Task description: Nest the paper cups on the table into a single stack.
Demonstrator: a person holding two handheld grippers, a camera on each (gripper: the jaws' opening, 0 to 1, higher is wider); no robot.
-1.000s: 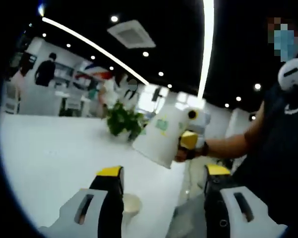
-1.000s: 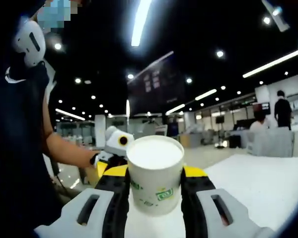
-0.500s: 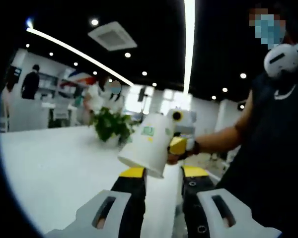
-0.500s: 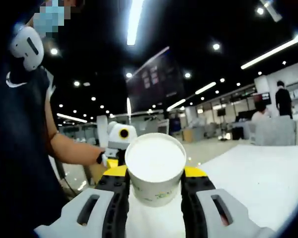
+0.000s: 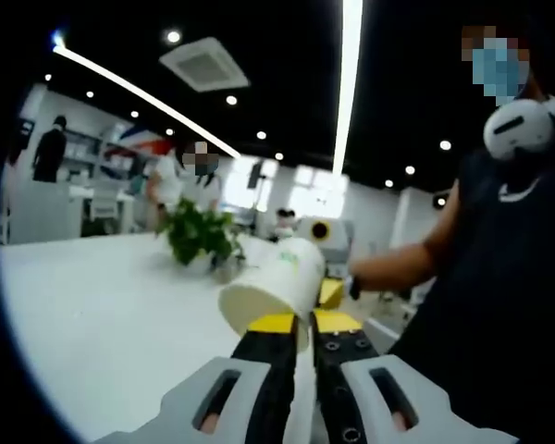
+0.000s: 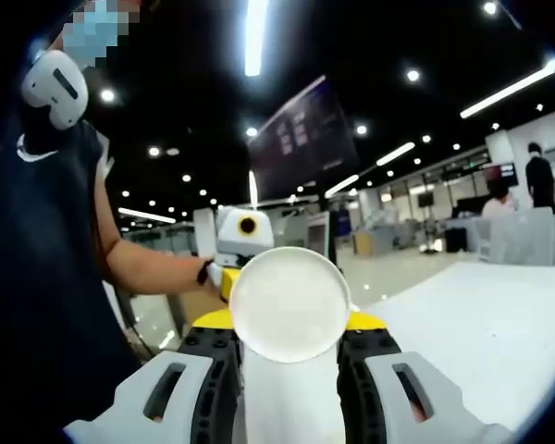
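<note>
Surface: white table [image 5: 102, 305], bare near side; potted plant [image 5: 201, 239] at far edge.
Room: dark ceiling, strip lights, people far left.
Right gripper [image 6: 287, 326]: jaws clamped on paper cup [image 6: 289, 305], base toward camera.
Left gripper [image 5: 295, 323]: jaws nearly together; touching the cup [image 5: 273, 291]? Cannot tell.

Paper cup [image 6: 289, 305] between right gripper [image 6: 287, 326] jaws

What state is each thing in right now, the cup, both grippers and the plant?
paper cup: held off the table, tipped sideways, base toward the right gripper view.
right gripper: jaws shut on the paper cup.
left gripper: jaws nearly closed below the cup's rim.
potted plant: upright on the table.
</note>
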